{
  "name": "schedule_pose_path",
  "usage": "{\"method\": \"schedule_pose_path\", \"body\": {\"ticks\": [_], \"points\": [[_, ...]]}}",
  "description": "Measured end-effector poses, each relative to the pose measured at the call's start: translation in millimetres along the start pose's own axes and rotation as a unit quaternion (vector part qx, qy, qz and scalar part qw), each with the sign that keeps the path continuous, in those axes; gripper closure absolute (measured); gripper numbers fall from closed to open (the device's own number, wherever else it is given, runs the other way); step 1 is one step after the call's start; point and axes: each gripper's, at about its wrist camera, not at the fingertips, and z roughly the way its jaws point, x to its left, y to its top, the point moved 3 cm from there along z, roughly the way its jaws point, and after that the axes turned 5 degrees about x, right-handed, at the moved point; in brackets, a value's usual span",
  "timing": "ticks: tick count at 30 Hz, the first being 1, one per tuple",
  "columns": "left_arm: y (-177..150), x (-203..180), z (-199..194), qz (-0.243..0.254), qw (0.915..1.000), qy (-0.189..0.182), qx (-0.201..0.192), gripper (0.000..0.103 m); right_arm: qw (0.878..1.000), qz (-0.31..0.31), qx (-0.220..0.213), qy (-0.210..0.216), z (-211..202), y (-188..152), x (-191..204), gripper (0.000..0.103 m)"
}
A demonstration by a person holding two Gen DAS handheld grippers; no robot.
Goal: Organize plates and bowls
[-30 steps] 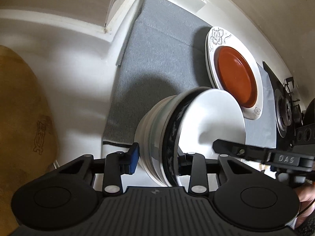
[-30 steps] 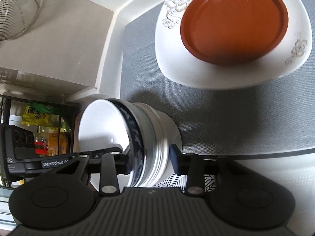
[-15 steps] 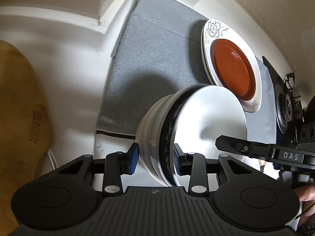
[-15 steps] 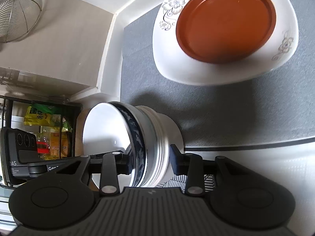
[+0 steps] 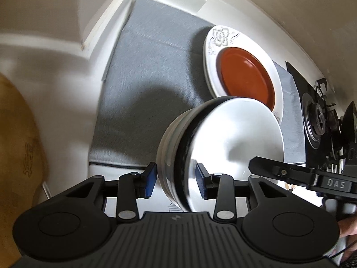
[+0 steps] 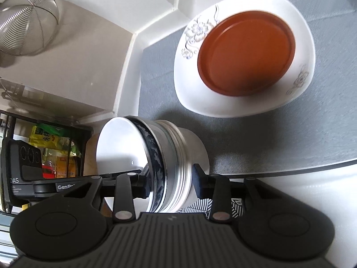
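Note:
A stack of nested white bowls (image 5: 223, 138), the top one with a dark blue patterned rim, hangs above the grey mat (image 5: 145, 67). My left gripper (image 5: 175, 182) is shut on its near wall, one pad outside and one inside. From the opposite side my right gripper (image 6: 171, 184) is shut on the same stack (image 6: 169, 151) in the same way. Beyond it on the mat (image 6: 290, 138) lies a white flowered plate (image 6: 234, 105) with a red-brown plate (image 6: 245, 53) on top. In the left wrist view the stack covers the near rim of the flowered plate (image 5: 223, 38) and the red-brown plate (image 5: 245, 78).
A gas burner (image 5: 316, 120) sits on the black hob to the right of the mat. A wooden board (image 5: 17, 145) lies at the far left. A wire strainer (image 6: 24, 22) hangs on the wall, and a shelf with packets (image 6: 51, 147) stands below it.
Both grippers have risen with the bowl stack held between them. In the left wrist view the stack has drifted toward the flowered plate and now overlaps its near rim.

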Motion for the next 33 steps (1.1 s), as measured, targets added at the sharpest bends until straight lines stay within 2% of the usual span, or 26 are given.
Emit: {"method": "schedule_pose_path", "body": {"ticks": [1, 2, 3, 4, 5, 8, 11, 15, 21, 23, 26, 29, 31, 33], "points": [[1.2, -3.2, -1.2, 0.005, 1.0000, 0.007, -0.003, 0.070, 1.000, -0.003, -0.004, 0.001, -3.6, 0.1, 1.1, 0.062], [2.2, -6.9, -1.8, 0.010, 0.9999, 0.009, -0.004, 0.068, 1.000, -0.006, -0.009, 0.006, -7.9, 0.4, 2.1, 0.063], [3.4, -7.4, -0.9, 0.009, 0.9997, 0.020, -0.005, 0.069, 1.000, -0.008, -0.015, 0.011, -12.6, 1.2, 2.8, 0.070], [5.0, -4.3, 0.7, -0.002, 0.9998, 0.020, -0.005, 0.071, 1.000, -0.012, -0.021, 0.008, -16.9, 3.0, 3.8, 0.082], [6.2, 0.0, 1.7, -0.015, 0.9999, 0.004, -0.004, 0.072, 1.000, -0.017, -0.024, -0.004, -19.3, 5.4, 4.1, 0.082], [10.2, 3.4, 5.9, -0.012, 0.9999, -0.011, -0.004, 0.072, 0.999, -0.025, -0.025, 0.001, -20.2, 11.9, -0.5, 0.081], [7.8, -1.8, 16.4, -0.015, 0.9989, -0.036, 0.025, 0.070, 1.000, -0.002, -0.030, 0.000, -20.0, 16.9, -13.3, 0.081], [1.2, -13.3, 18.8, 0.004, 0.9995, -0.023, 0.020, 0.068, 0.999, 0.004, -0.027, -0.018, -17.5, 12.6, -22.6, 0.080], [1.5, -3.5, 19.1, -0.018, 0.9981, -0.049, 0.034, 0.067, 1.000, 0.007, -0.018, -0.024, -13.8, -0.5, -26.9, 0.075], [5.8, 0.0, 9.8, -0.023, 0.9979, -0.055, 0.023, 0.068, 0.999, 0.005, -0.032, -0.028, -19.7, -2.5, -23.6, 0.074], [14.6, -2.2, -15.9, -0.006, 0.9970, -0.077, -0.007, 0.068, 0.999, -0.003, -0.041, -0.027, -25.5, 0.6, -19.4, 0.071], [25.9, -9.4, -34.0, 0.023, 0.9971, -0.053, -0.049, 0.070, 0.998, -0.004, -0.045, -0.034, -26.2, 3.7, -19.6, 0.068], [30.7, -6.0, -29.5, 0.020, 0.9983, -0.031, -0.044, 0.070, 0.998, 0.007, -0.046, -0.032, -25.9, 5.0, -22.7, 0.067], [30.8, -0.2, -22.7, 0.007, 0.9983, -0.051, -0.026, 0.070, 0.998, 0.016, -0.044, -0.032, -24.4, 3.7, -25.6, 0.066]]}}
